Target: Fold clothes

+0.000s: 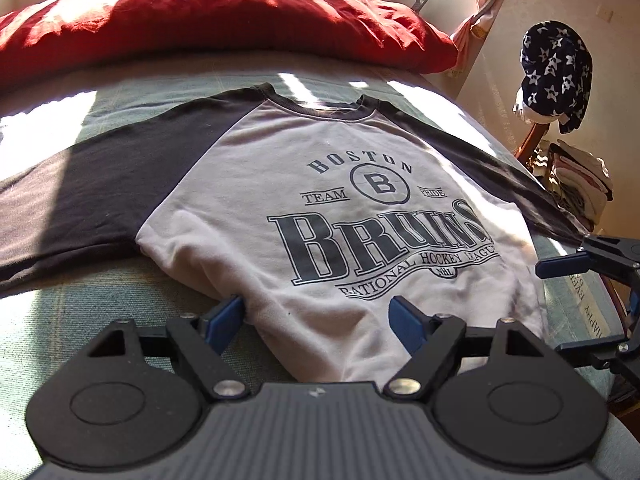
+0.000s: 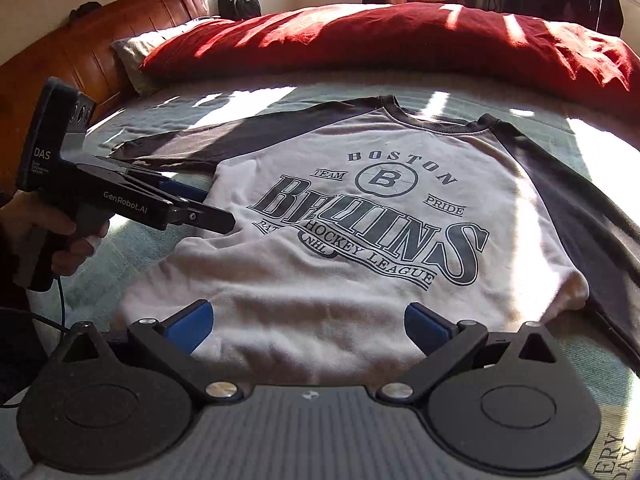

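A grey sweatshirt (image 1: pixel 320 216) with black sleeves and a Boston Bruins print lies face up on the bed, sleeves spread out to both sides. My left gripper (image 1: pixel 316 320) stands open over the sweatshirt's lower left part, one blue finger at the cloth's side edge, nothing pinched. In the right wrist view a hand holds this left gripper (image 2: pixel 208 206) beside the sweatshirt (image 2: pixel 360 248). My right gripper (image 2: pixel 310 326) is open above the lower hem with nothing between its fingers. It also shows at the far right as the right gripper (image 1: pixel 568 306), past the sweatshirt's edge.
A red duvet (image 2: pixel 400 44) bunches across the far side of the pale green bedcover (image 1: pixel 80 320). A wooden headboard (image 2: pixel 120 32) rises at the left. Beside the bed stands a chair with a star-patterned garment (image 1: pixel 556 72) and stacked clothes (image 1: pixel 580 180).
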Action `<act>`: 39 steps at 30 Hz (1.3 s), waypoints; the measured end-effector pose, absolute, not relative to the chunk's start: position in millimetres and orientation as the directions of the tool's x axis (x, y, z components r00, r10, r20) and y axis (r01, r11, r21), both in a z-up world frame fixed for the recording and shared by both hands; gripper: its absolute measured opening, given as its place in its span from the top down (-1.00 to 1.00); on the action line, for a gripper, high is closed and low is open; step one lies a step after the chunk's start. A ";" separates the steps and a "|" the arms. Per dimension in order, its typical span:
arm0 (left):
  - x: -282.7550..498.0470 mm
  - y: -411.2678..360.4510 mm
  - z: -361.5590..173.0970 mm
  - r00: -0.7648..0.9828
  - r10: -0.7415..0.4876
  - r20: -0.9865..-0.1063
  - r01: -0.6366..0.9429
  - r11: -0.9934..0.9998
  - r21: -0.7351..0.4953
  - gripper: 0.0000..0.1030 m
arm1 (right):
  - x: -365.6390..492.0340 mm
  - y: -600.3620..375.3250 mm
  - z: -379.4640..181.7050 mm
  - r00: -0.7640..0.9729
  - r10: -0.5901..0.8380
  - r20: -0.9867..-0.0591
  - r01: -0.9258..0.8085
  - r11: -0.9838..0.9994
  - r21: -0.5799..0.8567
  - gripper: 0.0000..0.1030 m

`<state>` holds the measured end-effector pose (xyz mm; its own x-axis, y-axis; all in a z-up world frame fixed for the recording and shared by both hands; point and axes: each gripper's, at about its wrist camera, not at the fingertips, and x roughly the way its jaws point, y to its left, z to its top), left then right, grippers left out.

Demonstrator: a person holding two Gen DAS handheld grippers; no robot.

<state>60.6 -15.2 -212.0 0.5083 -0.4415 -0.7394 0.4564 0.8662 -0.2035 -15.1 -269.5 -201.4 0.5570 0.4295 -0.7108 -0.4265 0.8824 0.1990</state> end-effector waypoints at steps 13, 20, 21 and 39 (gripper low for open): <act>-51.0 -35.9 -177.2 0.632 -0.456 -0.627 0.527 0.846 -0.084 -0.61 | -132.7 -265.4 -176.9 0.700 0.435 -0.566 -0.492 0.869 0.059 -1.00; -110.4 -45.1 -177.9 0.617 -0.432 -0.658 0.449 0.880 -0.156 -0.65 | -214.3 -257.3 -178.3 0.762 0.382 -0.523 -0.446 0.895 0.004 -1.00; -116.8 -47.4 -179.0 0.617 -0.423 -0.663 0.436 0.886 -0.160 -0.65 | -219.3 -258.7 -179.5 0.766 0.376 -0.521 -0.434 0.901 0.011 -1.00; -95.6 -47.5 -224.3 0.625 -0.439 -0.645 0.403 0.890 -0.214 -0.64 | -236.9 -283.8 -222.8 0.764 0.321 -0.560 -0.214 0.945 0.249 -1.00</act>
<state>-95.6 -47.5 -224.3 0.6254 -0.4385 -0.6454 0.4029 0.8898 -0.2142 -236.9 -283.8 -222.8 0.7637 0.3210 -0.5602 -0.2145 0.9445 0.2488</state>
